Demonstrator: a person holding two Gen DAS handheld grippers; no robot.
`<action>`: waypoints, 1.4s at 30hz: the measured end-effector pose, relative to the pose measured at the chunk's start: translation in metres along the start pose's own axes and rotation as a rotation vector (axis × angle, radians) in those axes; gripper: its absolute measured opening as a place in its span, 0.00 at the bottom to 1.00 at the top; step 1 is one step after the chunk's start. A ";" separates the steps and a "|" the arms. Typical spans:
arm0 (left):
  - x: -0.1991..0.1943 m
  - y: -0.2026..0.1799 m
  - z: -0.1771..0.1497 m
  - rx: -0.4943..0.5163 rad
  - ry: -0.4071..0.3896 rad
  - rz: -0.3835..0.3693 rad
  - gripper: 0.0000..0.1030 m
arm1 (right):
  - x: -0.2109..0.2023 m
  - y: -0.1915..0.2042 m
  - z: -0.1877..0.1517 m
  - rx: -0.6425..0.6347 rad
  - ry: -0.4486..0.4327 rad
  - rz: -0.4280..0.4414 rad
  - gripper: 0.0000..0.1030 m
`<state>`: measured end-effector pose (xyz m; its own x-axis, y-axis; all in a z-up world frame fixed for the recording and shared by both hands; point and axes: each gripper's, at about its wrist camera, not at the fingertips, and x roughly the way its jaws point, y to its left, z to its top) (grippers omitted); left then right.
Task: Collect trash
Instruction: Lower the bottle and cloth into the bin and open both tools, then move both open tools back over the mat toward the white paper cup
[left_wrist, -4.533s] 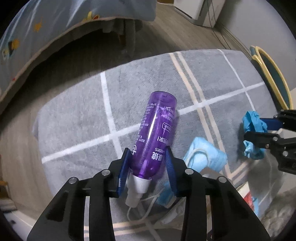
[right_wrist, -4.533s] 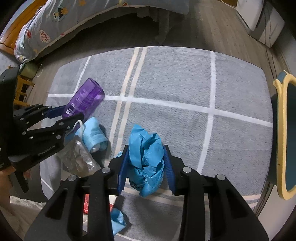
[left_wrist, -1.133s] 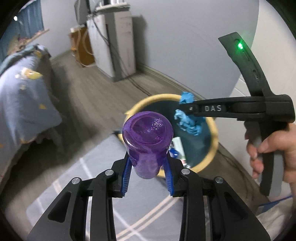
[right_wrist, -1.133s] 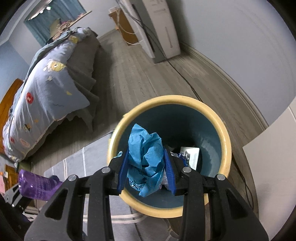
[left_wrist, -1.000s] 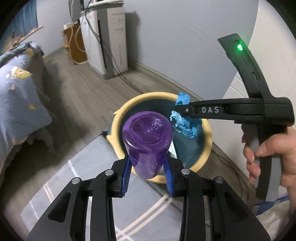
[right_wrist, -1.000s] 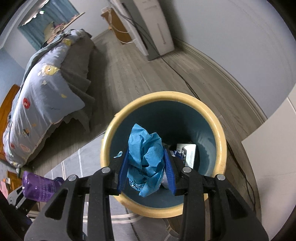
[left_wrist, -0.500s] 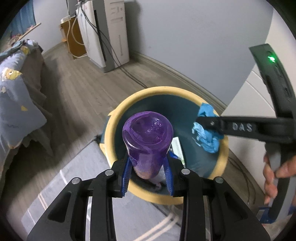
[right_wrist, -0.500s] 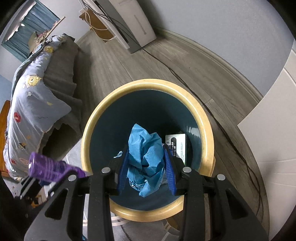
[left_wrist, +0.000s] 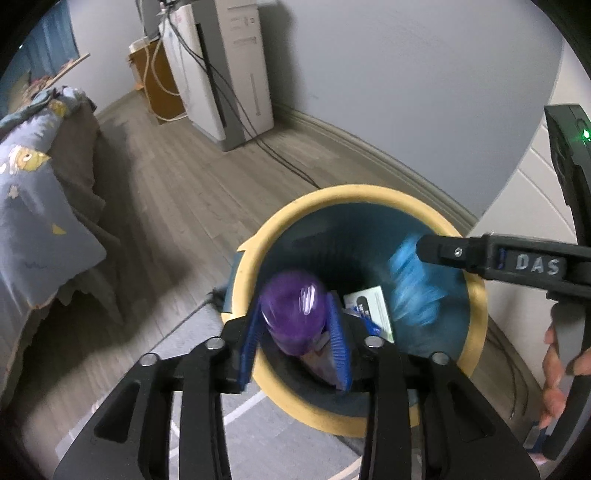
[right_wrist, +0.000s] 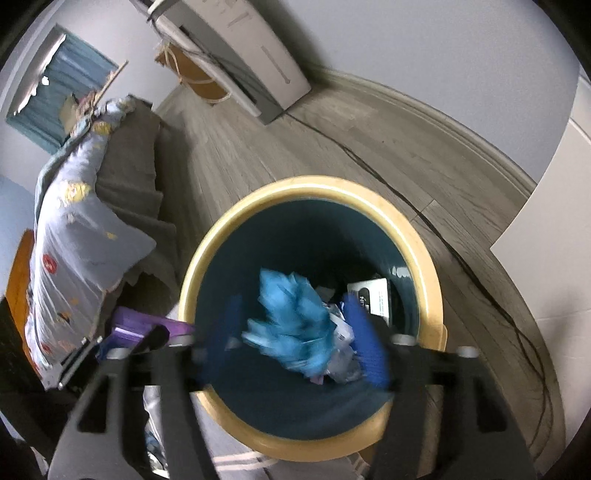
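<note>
The left wrist view looks down past the left gripper (left_wrist: 295, 343), which hangs right over the mouth of the trash bin (left_wrist: 476, 295). Its jaws are opening, and the purple bottle (left_wrist: 293, 315) is between the blue pads (left_wrist: 338, 343) with a little gap showing on each side. The bottle looks blurry, so I think it is slipping down into the bin. It is held above the hole so that it will fall inside and not on the floor.

In the right wrist view, the right gripper (right_wrist: 295, 347) is also over the bin (right_wrist: 424, 251). Its jaws are opening too, and they stand wide apart. The crumpled blue paper (right_wrist: 291, 332) is between them but no pad touches it. It is blurry as well, and it seems to be dropping in.

Down in the bin lies a white and black box (right_wrist: 373, 295) with some other scraps. The box has letters on it, but they are too small and cut off to read.

The side of the right gripper shows in the left wrist view with the letters "DAS" on it, and a small green light (left_wrist: 585, 134) glows higher up. A hand (left_wrist: 557, 373) holds its handle.

Around the bin are a wood floor, a grey rug (left_wrist: 266, 435), a bed with a picture blanket (right_wrist: 77, 236), and a white machine (left_wrist: 236, 74) by the wall.
</note>
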<state>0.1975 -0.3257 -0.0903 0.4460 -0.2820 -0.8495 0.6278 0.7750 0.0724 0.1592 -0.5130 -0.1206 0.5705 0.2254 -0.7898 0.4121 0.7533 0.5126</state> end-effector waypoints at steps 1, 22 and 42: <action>-0.001 0.001 0.000 -0.005 -0.006 0.001 0.46 | 0.000 0.001 0.002 0.007 -0.006 0.007 0.65; -0.116 0.056 -0.070 -0.173 -0.084 0.077 0.92 | -0.038 0.035 -0.012 -0.111 -0.067 -0.129 0.94; -0.235 0.173 -0.245 -0.502 -0.129 0.239 0.94 | -0.064 0.185 -0.161 -0.434 0.041 0.010 0.94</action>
<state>0.0449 0.0135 -0.0061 0.6324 -0.1083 -0.7671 0.1343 0.9905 -0.0292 0.0846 -0.2885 -0.0299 0.5402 0.2516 -0.8031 0.0647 0.9390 0.3377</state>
